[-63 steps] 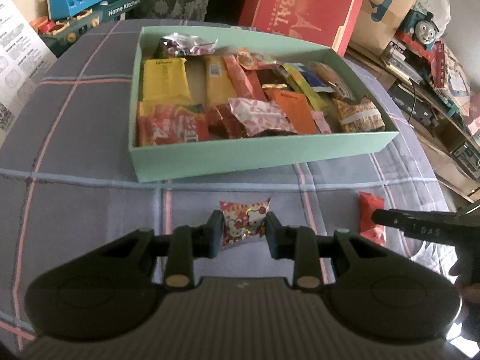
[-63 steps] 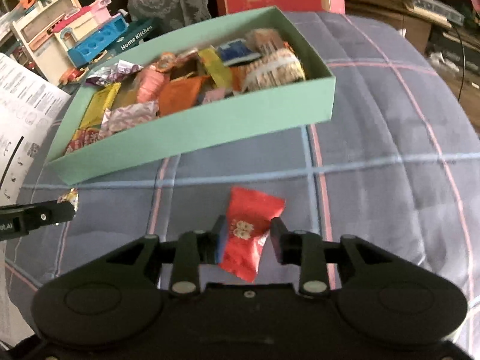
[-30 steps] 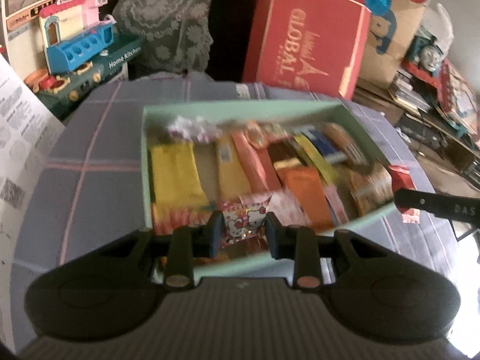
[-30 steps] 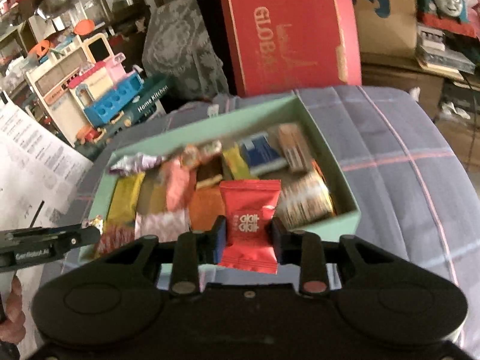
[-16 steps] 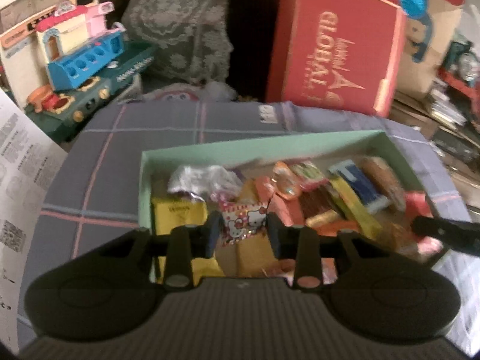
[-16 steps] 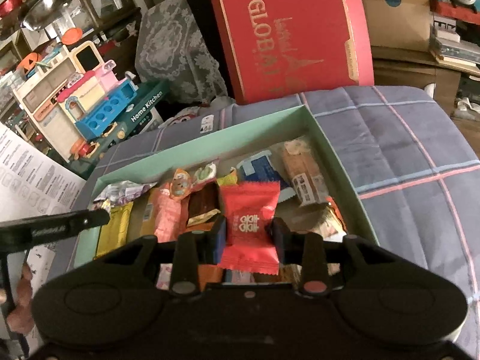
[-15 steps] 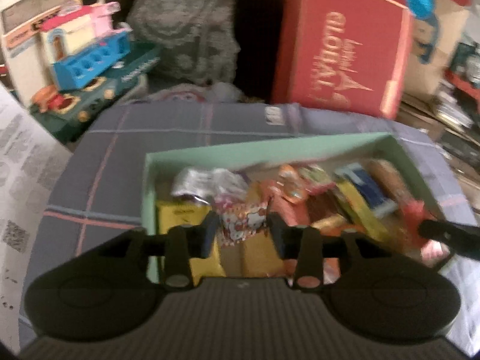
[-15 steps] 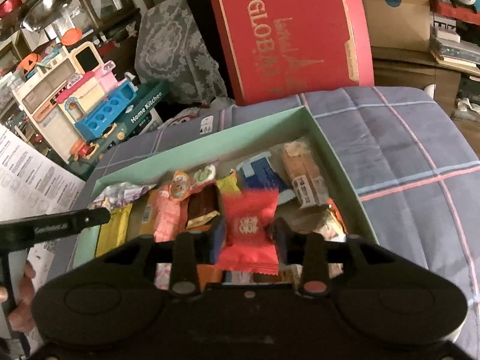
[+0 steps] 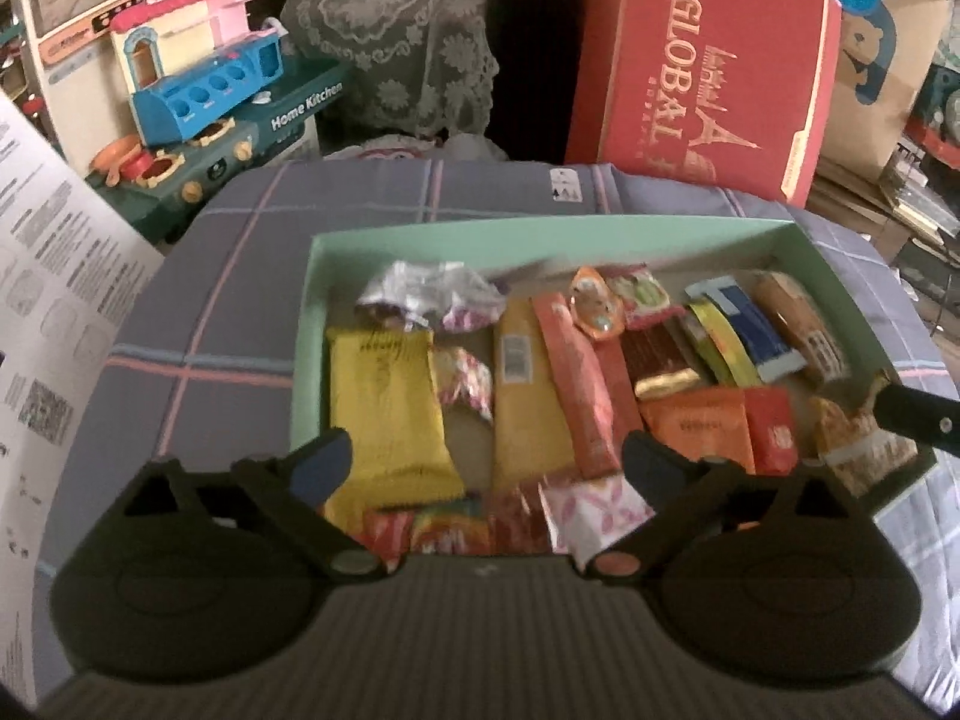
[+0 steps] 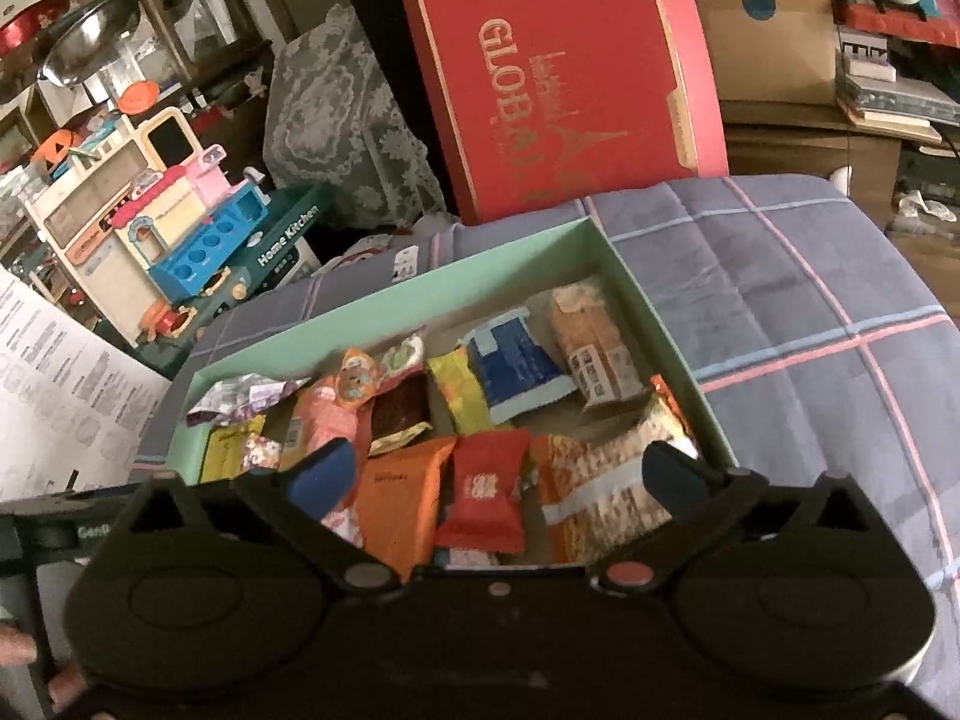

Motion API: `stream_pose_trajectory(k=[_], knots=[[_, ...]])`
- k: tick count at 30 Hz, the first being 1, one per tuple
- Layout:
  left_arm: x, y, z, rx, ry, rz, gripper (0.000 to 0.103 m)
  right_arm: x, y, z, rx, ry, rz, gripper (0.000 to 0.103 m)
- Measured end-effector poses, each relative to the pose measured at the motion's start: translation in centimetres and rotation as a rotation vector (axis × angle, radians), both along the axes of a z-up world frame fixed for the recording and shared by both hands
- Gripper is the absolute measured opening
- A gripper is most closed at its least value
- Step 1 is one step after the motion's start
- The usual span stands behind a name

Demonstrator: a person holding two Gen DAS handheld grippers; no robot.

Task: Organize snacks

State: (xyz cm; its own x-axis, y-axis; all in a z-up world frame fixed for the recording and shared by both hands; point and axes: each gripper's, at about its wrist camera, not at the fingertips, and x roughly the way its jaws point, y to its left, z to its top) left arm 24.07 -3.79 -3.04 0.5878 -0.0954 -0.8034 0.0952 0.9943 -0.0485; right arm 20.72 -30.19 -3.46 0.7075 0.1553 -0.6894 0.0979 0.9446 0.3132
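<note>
Grippers left (image 9: 486, 462) and right (image 10: 498, 474) had just spread wide, empty, above shallow mint-green cardboard box (image 9: 540, 234); small red foil snack packet (image 10: 487, 495) lay inside it, beside orange packet (image 10: 402, 504).

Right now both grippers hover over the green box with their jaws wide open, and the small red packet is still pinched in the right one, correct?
Not quite. The right gripper holds nothing: its jaws have just been opening, and the small red packet lies loose among the snacks in the green box, clear of both fingers, as the right wrist view shows. The left gripper is wide open too.
</note>
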Motion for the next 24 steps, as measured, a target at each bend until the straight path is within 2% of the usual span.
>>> stream_pose_trajectory(k=[11,20,24], knots=[[-6.3,3.1,1.3,-0.098,0.031,0.060,0.103,-4.7,1.2,1.2,0.016,0.010,0.031,0.103],[-10.7,3.4,2.9,-0.115,0.026,0.041,0.103,-9.5,1.3,2.6,0.009,0.001,0.036,0.103],[-12.5,3.2,3.1,-0.094,0.031,0.010,0.103,-11.1,1.4,2.8,0.004,0.007,0.034,0.103]])
